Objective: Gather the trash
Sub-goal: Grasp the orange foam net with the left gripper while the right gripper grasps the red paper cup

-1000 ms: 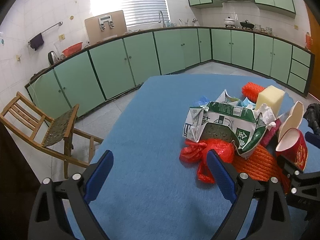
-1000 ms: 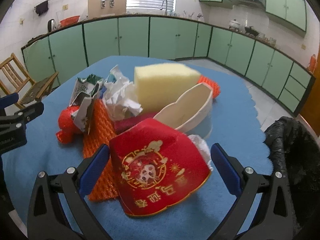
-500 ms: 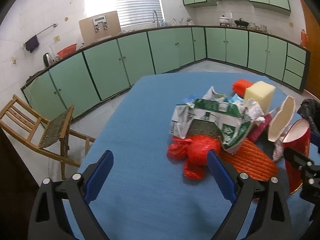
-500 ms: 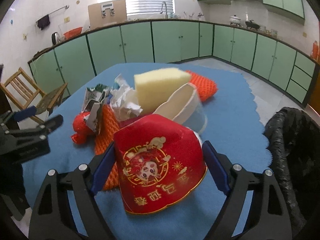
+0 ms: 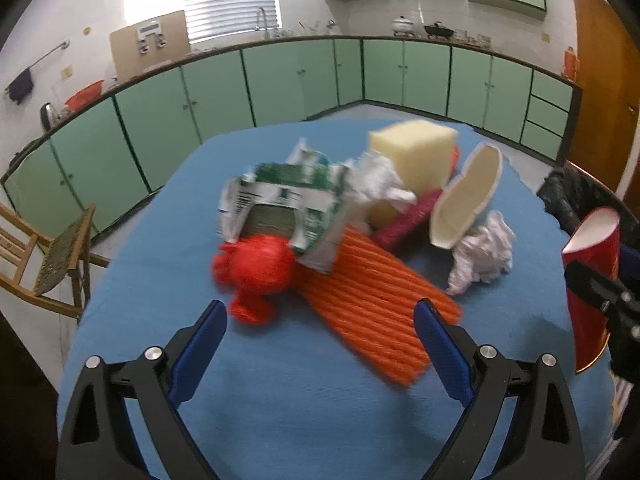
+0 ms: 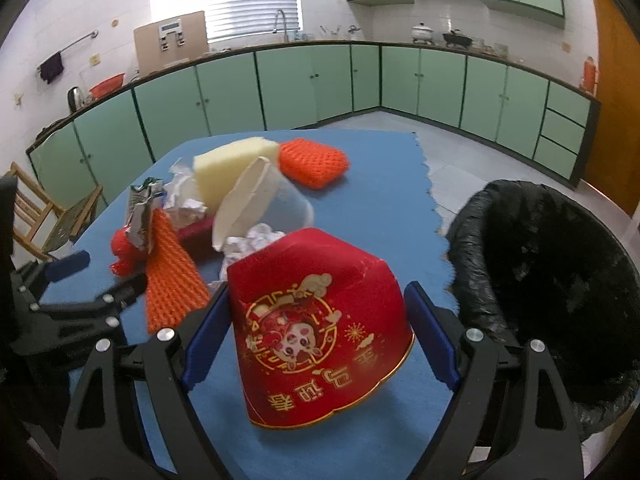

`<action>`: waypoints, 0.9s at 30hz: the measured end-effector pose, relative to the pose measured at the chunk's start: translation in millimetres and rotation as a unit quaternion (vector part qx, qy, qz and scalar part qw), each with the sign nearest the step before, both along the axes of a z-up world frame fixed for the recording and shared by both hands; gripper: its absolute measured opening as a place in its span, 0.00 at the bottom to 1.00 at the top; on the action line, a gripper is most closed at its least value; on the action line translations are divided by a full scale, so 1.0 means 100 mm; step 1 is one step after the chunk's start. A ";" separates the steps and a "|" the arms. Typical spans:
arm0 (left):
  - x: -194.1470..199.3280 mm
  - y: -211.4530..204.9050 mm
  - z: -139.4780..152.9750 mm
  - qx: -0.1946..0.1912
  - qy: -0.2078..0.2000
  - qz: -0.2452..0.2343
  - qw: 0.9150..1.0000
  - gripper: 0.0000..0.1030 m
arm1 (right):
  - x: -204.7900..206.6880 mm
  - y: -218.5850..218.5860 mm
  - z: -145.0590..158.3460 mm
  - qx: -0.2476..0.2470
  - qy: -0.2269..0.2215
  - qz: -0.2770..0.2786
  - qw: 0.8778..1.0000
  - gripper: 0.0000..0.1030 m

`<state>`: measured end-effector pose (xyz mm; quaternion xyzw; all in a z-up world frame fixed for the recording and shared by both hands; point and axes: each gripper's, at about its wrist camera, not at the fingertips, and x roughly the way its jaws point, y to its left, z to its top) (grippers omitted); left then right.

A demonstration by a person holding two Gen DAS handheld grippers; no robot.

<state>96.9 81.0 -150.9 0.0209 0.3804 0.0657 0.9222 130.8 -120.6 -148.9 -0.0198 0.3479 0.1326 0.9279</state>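
From the left wrist, the left gripper [image 5: 320, 336] hangs with its blue fingers spread and nothing between them, low over the blue tablecloth [image 5: 256, 420] just short of the long orange foam net sleeve [image 5: 372, 304] and the crumpled red plastic bag [image 5: 256, 270], probably lining up the next grab. From the right wrist, the right gripper [image 6: 316, 336] is clamped on the red paper bowl with gold print [image 6: 320, 332], mouth towards the camera, lifted off the cloth beside the black-lined trash bin [image 6: 552, 280], likely its destination. The yellow foam block [image 6: 232, 168], squashed white paper cup [image 6: 256, 204] and balled white tissue [image 6: 256, 240] sit behind, none between bowl and bin.
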 end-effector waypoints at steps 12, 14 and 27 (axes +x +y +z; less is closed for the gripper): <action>0.09 -0.08 -0.28 -0.077 0.041 -0.040 0.995 0.49 | 0.01 -0.17 -0.04 0.012 0.009 -0.015 1.000 0.81; 0.08 -0.12 -0.27 -0.078 0.039 -0.054 0.995 0.36 | 0.01 -0.17 -0.04 0.012 0.008 -0.014 1.000 0.81; -0.30 -0.07 0.26 -0.092 -0.015 -0.103 0.990 0.17 | -0.13 -0.18 0.22 0.015 -0.021 -0.011 1.000 0.81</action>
